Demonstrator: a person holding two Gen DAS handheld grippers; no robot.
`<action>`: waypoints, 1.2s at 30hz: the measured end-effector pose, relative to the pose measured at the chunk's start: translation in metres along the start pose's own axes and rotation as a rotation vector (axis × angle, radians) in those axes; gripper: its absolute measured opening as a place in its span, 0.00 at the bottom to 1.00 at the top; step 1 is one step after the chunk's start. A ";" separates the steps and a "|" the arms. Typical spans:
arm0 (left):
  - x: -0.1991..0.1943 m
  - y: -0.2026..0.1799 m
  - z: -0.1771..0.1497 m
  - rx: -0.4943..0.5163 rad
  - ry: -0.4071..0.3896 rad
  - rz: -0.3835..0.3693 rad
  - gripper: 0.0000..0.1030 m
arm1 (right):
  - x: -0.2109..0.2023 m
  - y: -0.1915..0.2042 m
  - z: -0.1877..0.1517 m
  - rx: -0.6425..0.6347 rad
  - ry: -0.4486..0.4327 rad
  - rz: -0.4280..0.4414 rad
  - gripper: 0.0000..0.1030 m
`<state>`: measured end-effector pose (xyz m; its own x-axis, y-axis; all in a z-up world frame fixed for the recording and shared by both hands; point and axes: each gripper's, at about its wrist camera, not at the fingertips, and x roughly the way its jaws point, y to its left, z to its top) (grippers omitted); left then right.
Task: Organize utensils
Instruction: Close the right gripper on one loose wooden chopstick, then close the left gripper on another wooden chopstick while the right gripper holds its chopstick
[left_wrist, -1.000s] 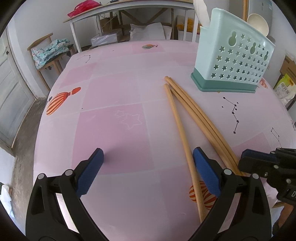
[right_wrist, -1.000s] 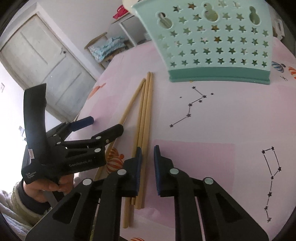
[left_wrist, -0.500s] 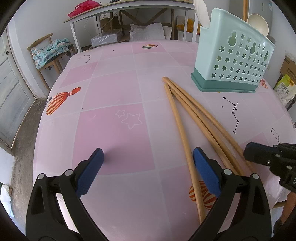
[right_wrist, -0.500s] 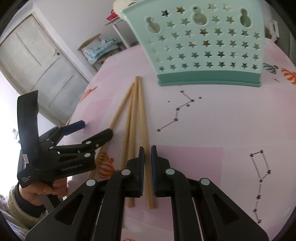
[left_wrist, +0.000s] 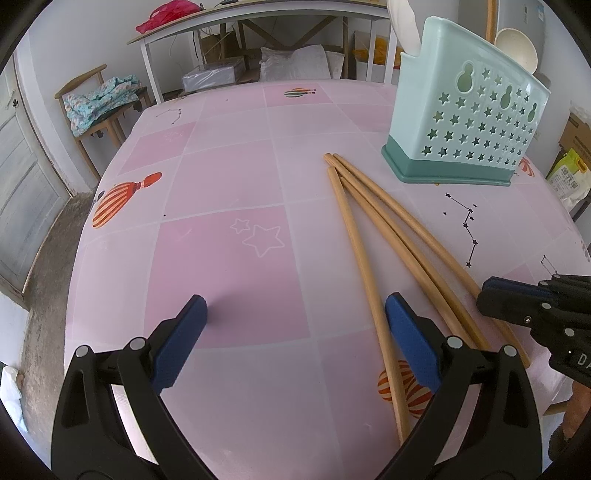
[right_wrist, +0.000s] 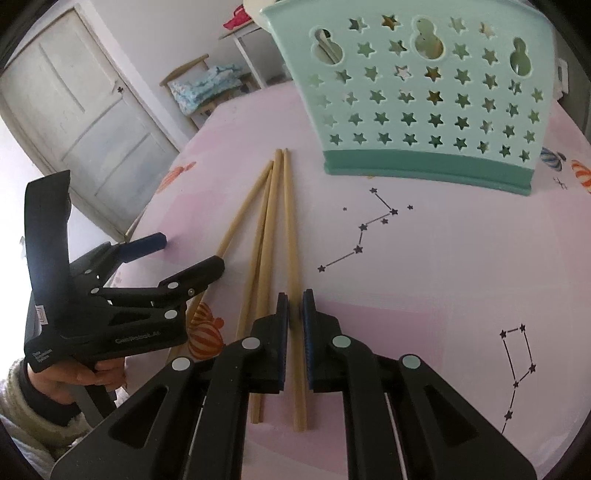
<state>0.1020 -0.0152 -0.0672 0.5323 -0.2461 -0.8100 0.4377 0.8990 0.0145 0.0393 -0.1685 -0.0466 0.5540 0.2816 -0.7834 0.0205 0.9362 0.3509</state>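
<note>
The right gripper (right_wrist: 294, 325) looks nearly shut on one chopstick (right_wrist: 291, 240), but gripped so near its end it could swing or slip when lifted toward the holder (right_wrist: 417, 96).

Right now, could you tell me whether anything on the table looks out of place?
Three chopsticks lie loose and splayed on the table beside the caddy; the right gripper is shut on one.

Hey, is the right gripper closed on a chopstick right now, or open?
Shut on it: the right gripper has one chopstick pinched between its blue pads.
</note>
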 end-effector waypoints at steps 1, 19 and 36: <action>0.000 0.000 0.000 -0.001 0.000 0.000 0.90 | 0.000 0.000 0.000 0.001 0.000 -0.001 0.07; -0.006 0.003 0.001 0.016 0.006 0.021 0.90 | -0.025 -0.023 -0.024 0.052 -0.008 -0.020 0.07; -0.015 -0.006 0.007 0.001 0.034 -0.101 0.36 | -0.027 -0.026 -0.026 0.063 -0.015 -0.009 0.07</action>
<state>0.0961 -0.0190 -0.0509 0.4604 -0.3228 -0.8270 0.4884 0.8700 -0.0677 0.0021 -0.1948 -0.0480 0.5656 0.2693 -0.7795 0.0779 0.9235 0.3756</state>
